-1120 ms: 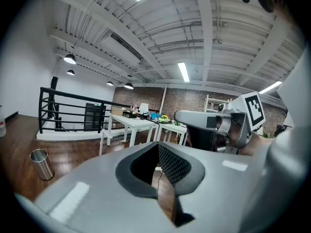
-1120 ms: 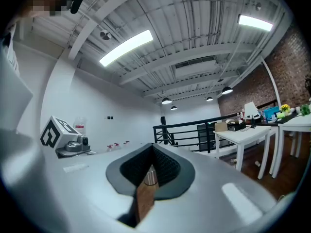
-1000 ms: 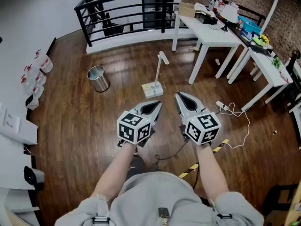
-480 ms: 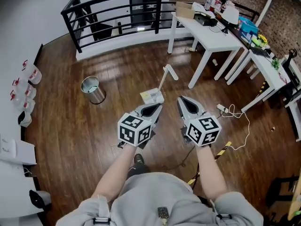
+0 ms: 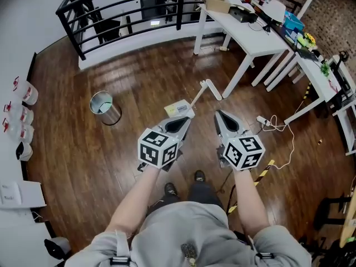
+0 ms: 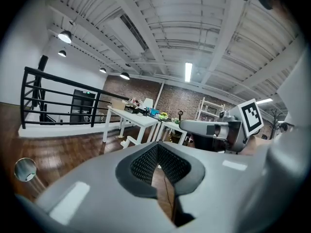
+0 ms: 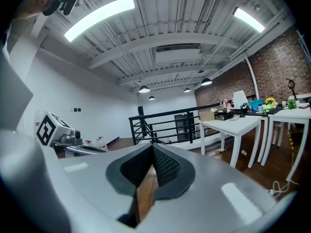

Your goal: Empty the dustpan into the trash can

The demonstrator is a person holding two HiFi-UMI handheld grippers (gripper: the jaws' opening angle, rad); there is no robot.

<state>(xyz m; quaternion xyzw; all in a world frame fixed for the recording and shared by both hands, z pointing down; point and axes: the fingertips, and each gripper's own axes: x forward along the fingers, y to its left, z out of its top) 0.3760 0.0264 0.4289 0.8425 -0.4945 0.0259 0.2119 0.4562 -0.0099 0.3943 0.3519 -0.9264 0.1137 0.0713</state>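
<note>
A white dustpan (image 5: 179, 109) lies on the wooden floor, its long handle (image 5: 207, 89) slanting up to the right. The metal trash can (image 5: 102, 107) stands to its left, apart from it. It also shows small at the lower left of the left gripper view, trash can (image 6: 25, 169). My left gripper (image 5: 183, 122) hovers just short of the dustpan, shut and empty. Beside it, my right gripper (image 5: 218, 115) is shut with nothing in it. Both point forward, a little downward. The left gripper (image 6: 157, 146) and right gripper (image 7: 151, 147) show their pads pressed together.
White tables (image 5: 245, 35) with clutter stand at the back right. A black railing (image 5: 111, 15) runs along the far side. A white cable and power strip (image 5: 265, 121) lie on the floor right of my right gripper. Plastic jugs (image 5: 22, 96) line the left wall.
The person has walked forward: the dustpan and trash can have slid down the picture, closer to both grippers. The grippers stayed shut, side by side.
</note>
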